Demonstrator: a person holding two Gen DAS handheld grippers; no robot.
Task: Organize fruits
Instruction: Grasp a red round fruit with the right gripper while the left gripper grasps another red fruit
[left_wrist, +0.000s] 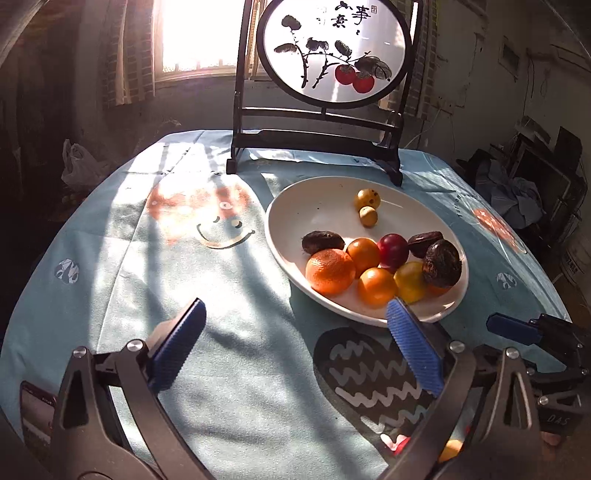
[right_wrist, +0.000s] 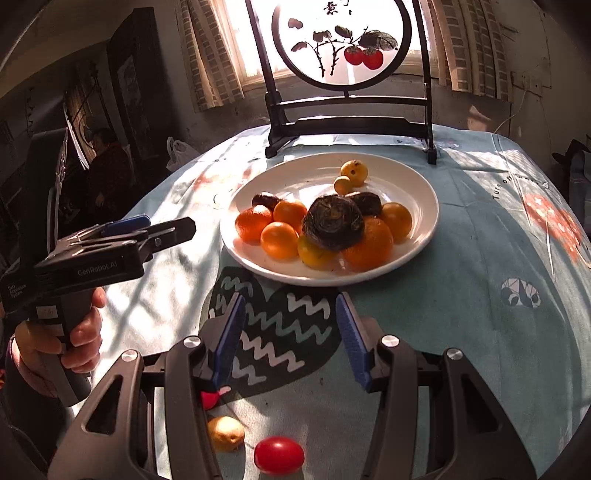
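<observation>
Covering the round table, the pale blue cloth (right_wrist: 461, 258) carries cartoon prints and curved lettering near its far right edge, too bent to read in full. At the back a dark wooden stand holds a round painted screen (left_wrist: 334, 51) with brush characters above two red persimmons. In front of it sits the white plate (right_wrist: 417, 184), heaped with oranges (right_wrist: 279, 240), dark wrinkled fruits (right_wrist: 332, 223) and two small yellow ones at its far side. To the left, a hand (right_wrist: 79, 332) grips the pistol handle of the left gripper (left_wrist: 295, 339), whose body reads "GenRobot.AI"; its blue pads (left_wrist: 415, 347) stand wide apart with nothing between them, the right pad's tip overlapping the plate's near rim in the left wrist view. The right gripper (right_wrist: 291, 332) is likewise spread and empty, hovering over a dark zigzag patch of cloth just short of the plate. Near the table's front edge, apart from the plate, lie a red tomato (right_wrist: 279, 455), a yellowish fruit (right_wrist: 225, 432) and a small red one partly hidden behind the right gripper's left finger. Bare cloth lies left of the plate.
</observation>
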